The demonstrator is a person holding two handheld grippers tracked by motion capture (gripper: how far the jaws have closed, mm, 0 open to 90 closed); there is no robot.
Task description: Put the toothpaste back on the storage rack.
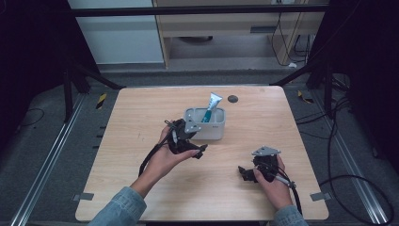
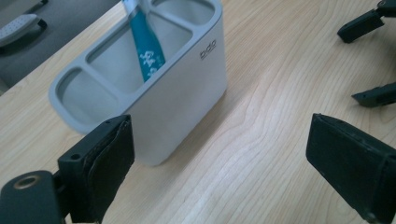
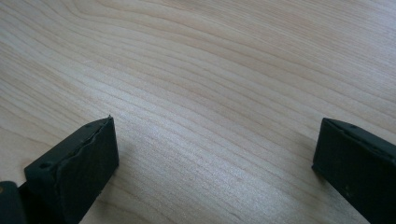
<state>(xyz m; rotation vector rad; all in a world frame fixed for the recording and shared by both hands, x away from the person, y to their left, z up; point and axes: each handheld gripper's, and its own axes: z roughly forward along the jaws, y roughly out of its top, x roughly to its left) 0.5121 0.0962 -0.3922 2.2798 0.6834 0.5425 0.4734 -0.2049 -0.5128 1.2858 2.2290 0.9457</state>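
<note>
Wooden table (image 1: 141, 117), grey holder (image 1: 204, 124), teal tube (image 1: 211, 107) inside.

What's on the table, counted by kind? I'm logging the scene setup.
Holder: 1
Tube: 1
Hand-held gripper: 2, left and right, both open
Total: 4

Teal toothpaste tube (image 1: 210, 107) leans upright in grey compartmented holder (image 1: 205, 126).
</note>
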